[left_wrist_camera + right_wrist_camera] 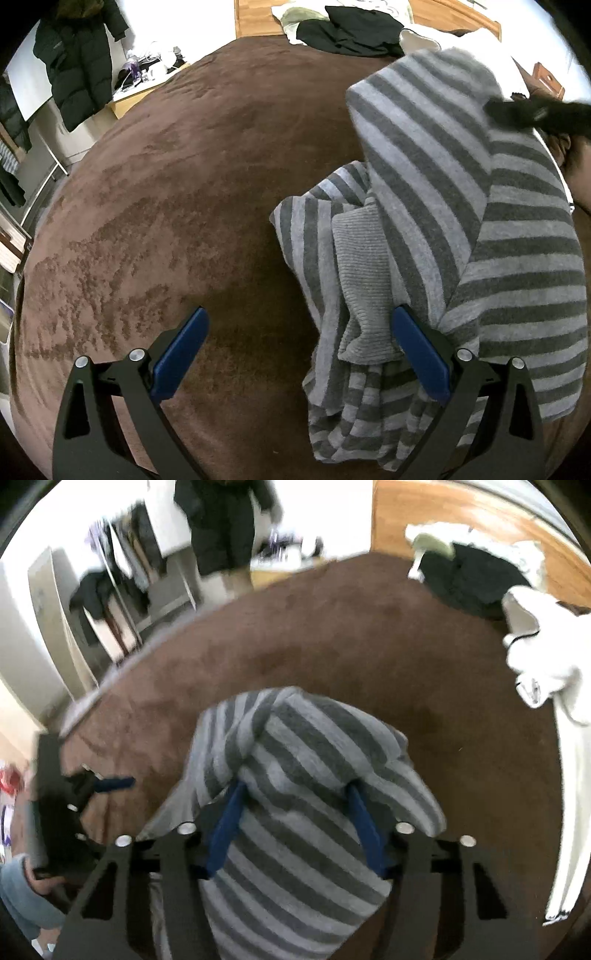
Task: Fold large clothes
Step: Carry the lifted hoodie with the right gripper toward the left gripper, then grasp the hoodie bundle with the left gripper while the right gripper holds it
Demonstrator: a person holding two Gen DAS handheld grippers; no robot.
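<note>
A grey striped sweater (461, 229) lies bunched on the brown blanket (184, 203) at the right of the left wrist view. My left gripper (299, 325) is open and empty, its right finger (421, 354) touching the sweater's edge. In the right wrist view the sweater (295, 805) is draped over and between my right gripper's fingers (229, 823). The right gripper (295, 794) stands open with cloth inside, its fingertips hidden under the fabric. The right gripper also shows blurred in the left wrist view (532, 114), lifting the sweater's upper part.
Black clothes (351, 31) and white clothes (543, 657) lie at the far side of the bed by a wooden headboard (443, 513). A dark coat (74, 66) hangs at the left by a clothes rack. The left gripper (96, 786) shows at the left.
</note>
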